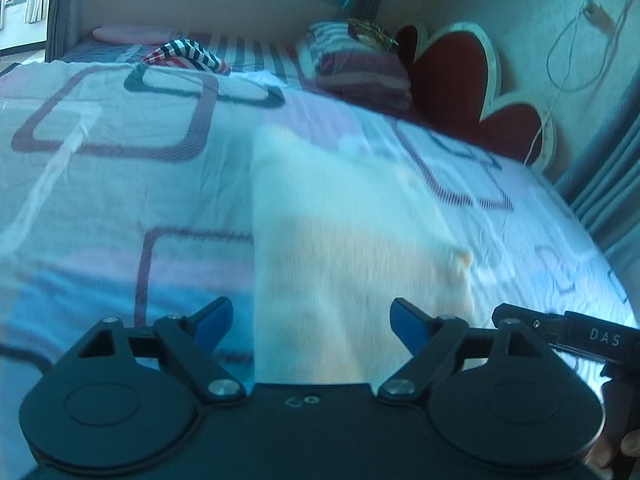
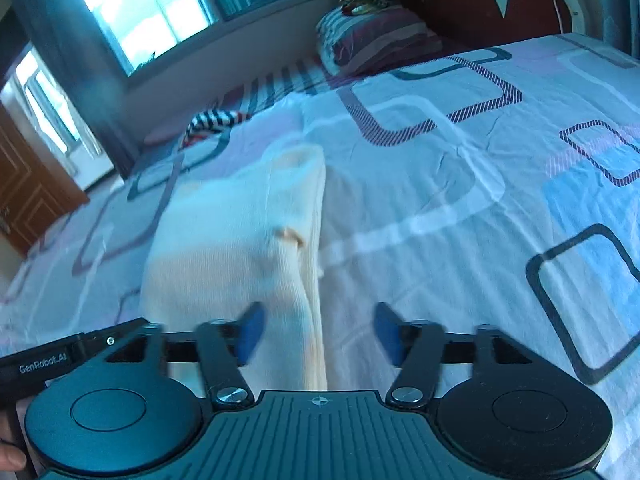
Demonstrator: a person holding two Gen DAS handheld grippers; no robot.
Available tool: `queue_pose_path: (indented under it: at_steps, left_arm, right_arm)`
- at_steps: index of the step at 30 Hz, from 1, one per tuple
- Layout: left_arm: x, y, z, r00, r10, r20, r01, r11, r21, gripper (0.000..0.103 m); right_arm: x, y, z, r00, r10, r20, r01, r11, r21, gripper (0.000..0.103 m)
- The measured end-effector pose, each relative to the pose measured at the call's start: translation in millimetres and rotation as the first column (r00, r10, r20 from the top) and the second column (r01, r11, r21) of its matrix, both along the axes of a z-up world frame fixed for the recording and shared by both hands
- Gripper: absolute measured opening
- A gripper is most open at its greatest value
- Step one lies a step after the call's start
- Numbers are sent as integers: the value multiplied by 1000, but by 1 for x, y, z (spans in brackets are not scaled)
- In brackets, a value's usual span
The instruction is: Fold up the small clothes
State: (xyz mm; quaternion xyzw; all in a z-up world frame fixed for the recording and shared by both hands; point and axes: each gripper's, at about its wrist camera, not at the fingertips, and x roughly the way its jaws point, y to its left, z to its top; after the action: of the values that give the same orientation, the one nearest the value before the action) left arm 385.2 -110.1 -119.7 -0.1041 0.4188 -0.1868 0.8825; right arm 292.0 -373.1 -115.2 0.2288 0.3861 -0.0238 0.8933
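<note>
With the left gripper and right gripper both wide open and empty over the near end of the cream ribbed knitted garment on the patterned bed sheet, a pinch may catch only the top layer, or the sheet too, and spoil the fold.

Cool blue cast over both views, daylight entering through the window — its panes blown out to white glare. Strong fisheye bending curves the bed toward the edges. The cream garment is soft with motion blur, and the right gripper smears too — corners fall dark
</note>
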Motion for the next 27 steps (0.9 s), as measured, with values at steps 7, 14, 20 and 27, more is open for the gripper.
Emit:
queue_pose_path:
  at_steps: [7,14,20,27]
  left_arm:
    - [42,11,-11,995,77,-64,-83,992,-91,85]
    - [77,16,-39,982,59,-178,-95,975,-202,74]
    - [81,7,-52,980,4,-200,-57,963,-263,66]
    - [75,-3,-41,987,16,-160,-51,975,-216,39]
  right_arm:
    - [44,-1,-1,1000,5,15,-6,994,109,78]
    - [90,-11,-30,1000,-16,-24,20,983,183,79]
    - [98,-19,-52,1000,-2,-27,9,964,264,71]
    - [97,-11,-44,1000,8,-7,-6,962,273,32]
